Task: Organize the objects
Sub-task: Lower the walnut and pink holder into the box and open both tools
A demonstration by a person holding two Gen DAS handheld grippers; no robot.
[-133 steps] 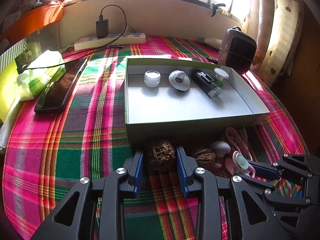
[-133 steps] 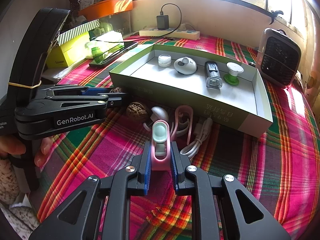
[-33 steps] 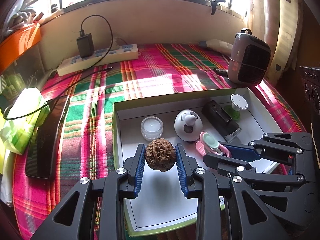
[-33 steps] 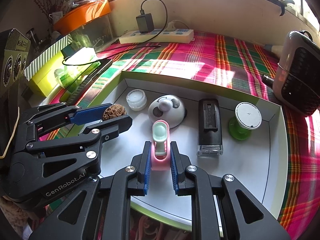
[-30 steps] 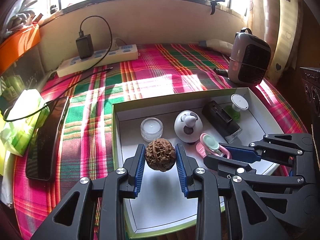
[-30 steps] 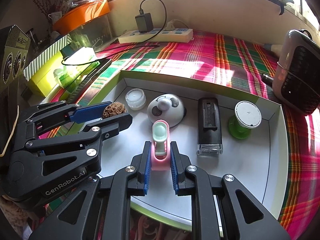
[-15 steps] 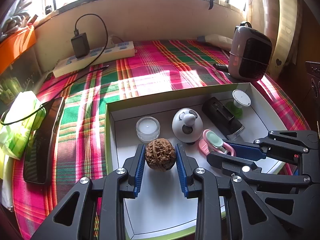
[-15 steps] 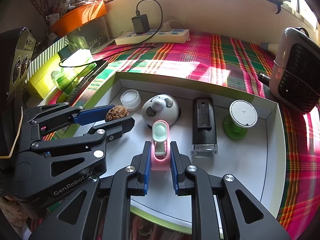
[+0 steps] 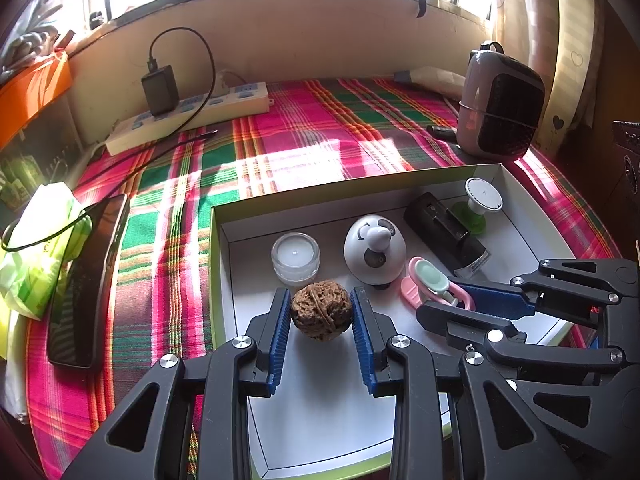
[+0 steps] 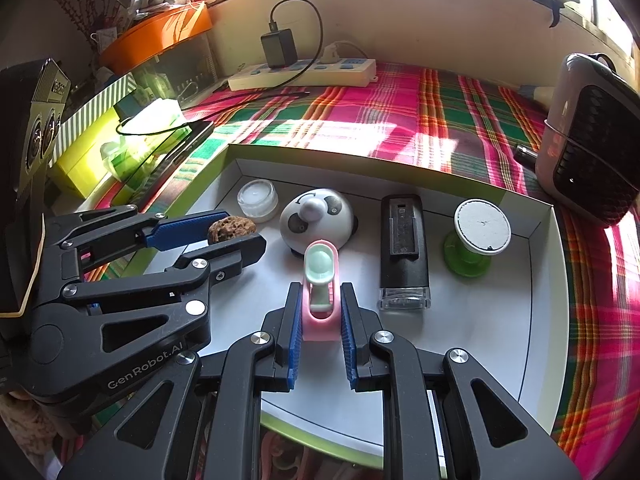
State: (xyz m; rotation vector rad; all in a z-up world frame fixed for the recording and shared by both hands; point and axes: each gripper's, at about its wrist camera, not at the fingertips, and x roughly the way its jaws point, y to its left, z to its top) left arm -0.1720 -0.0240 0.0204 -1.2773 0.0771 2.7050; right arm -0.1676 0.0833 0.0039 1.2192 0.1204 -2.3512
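Plaid-covered table behind me, both my grippers now hang over the box, left gripper clamping the walnut, right gripper pinching the pink clip, ready to set down.

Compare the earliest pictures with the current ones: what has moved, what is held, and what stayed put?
The walnut, gripped by the left tongs, and the pink clip, gripped by the right tongs, were carried from the plaid cloth up over the box. Neither has been released. The candle jar, panda dome, black case and green stand kept their row.
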